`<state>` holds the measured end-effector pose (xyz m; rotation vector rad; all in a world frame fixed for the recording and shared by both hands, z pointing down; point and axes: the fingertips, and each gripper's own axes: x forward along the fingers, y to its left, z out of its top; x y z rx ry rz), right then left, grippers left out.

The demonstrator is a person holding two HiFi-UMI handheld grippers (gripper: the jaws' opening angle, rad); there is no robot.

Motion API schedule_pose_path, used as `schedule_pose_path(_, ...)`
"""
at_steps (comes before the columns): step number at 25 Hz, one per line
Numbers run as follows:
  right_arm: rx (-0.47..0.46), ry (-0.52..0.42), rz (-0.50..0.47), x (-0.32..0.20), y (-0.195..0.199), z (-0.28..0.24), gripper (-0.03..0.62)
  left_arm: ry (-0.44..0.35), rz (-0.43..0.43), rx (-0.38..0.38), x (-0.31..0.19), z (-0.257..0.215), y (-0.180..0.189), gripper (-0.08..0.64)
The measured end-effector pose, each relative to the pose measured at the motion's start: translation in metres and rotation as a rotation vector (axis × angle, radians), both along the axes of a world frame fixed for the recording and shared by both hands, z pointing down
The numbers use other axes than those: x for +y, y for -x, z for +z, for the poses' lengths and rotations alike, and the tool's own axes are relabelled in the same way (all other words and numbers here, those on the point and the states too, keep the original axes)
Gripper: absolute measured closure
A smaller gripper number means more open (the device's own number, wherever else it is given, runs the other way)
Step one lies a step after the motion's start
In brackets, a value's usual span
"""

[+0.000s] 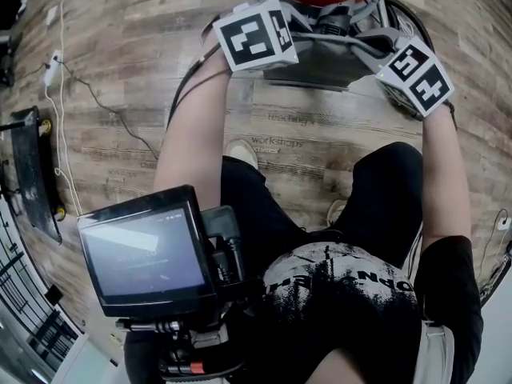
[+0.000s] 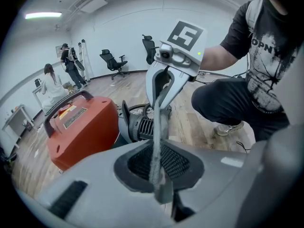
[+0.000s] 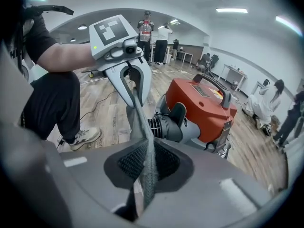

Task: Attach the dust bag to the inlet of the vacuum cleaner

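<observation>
Grey dust bag (image 2: 157,141) taut between left gripper (image 2: 164,194) and right gripper (image 3: 142,196) — jaws tight on it, forearms (image 1: 192,126) down-forward.

— Any words you can read here?
— "workshops" is printed on the wooden floor (image 1: 278,143). A fainter word above it looks like "teaching".
— Anything else?
— The person's T-shirt (image 2: 266,56) shows the letters "OPN", and the rest is cut off. The label (image 2: 76,118) on the red vacuum cleaner (image 2: 90,137) is too blurred to read.
</observation>
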<state>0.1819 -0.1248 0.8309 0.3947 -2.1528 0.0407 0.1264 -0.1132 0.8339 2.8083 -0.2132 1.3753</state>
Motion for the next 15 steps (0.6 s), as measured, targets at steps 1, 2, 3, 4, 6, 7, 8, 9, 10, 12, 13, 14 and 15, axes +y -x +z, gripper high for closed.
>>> schedule_pose_path(1,0.0,-0.002,0.003,0.0,-0.001,0.0,0.56,-0.004,0.0,0.005,-0.001,-0.002,-0.001,0.529)
schedule_pose_path(2,0.002,-0.002,0.005,0.001,-0.002,0.0,0.56,-0.01,0.002,0.008,-0.003,-0.004,-0.001,0.529)
schedule_pose_path(3,0.006,0.0,0.006,0.003,-0.003,0.0,0.56,-0.015,0.005,0.01,-0.004,-0.005,-0.002,0.529)
schedule_pose_path(4,0.01,0.004,0.007,0.004,-0.004,0.0,0.56,-0.02,0.009,0.011,-0.006,-0.007,-0.003,0.529)
schedule_pose_path(6,0.015,0.007,0.008,0.008,-0.007,0.0,0.56,-0.021,0.019,0.011,-0.007,-0.009,-0.006,0.529)
schedule_pose_path(7,0.017,0.002,0.007,0.008,-0.007,-0.001,0.561,-0.018,0.021,0.01,-0.008,-0.01,-0.006,0.529)
schedule_pose_path(8,0.016,-0.006,0.005,0.007,-0.006,-0.004,0.56,-0.013,0.018,0.009,-0.009,-0.01,-0.005,0.529)
schedule_pose_path(9,0.014,-0.016,0.001,0.005,-0.003,-0.007,0.56,-0.007,0.01,0.008,-0.01,-0.01,-0.002,0.529)
schedule_pose_path(10,0.012,-0.027,-0.003,0.002,0.001,-0.01,0.56,0.003,-0.001,0.006,-0.012,-0.009,0.001,0.529)
schedule_pose_path(12,0.02,-0.045,-0.011,-0.002,0.007,-0.014,0.557,0.033,-0.023,0.001,-0.01,-0.004,0.007,0.528)
schedule_pose_path(13,0.027,-0.051,-0.014,-0.003,0.008,-0.014,0.555,0.045,-0.028,-0.003,-0.009,-0.001,0.008,0.528)
schedule_pose_path(14,0.032,-0.055,-0.015,-0.004,0.008,-0.014,0.554,0.05,-0.027,-0.006,-0.008,0.0,0.008,0.526)
schedule_pose_path(15,0.032,-0.055,-0.011,-0.005,0.008,-0.014,0.554,0.047,-0.022,-0.009,-0.008,-0.001,0.008,0.526)
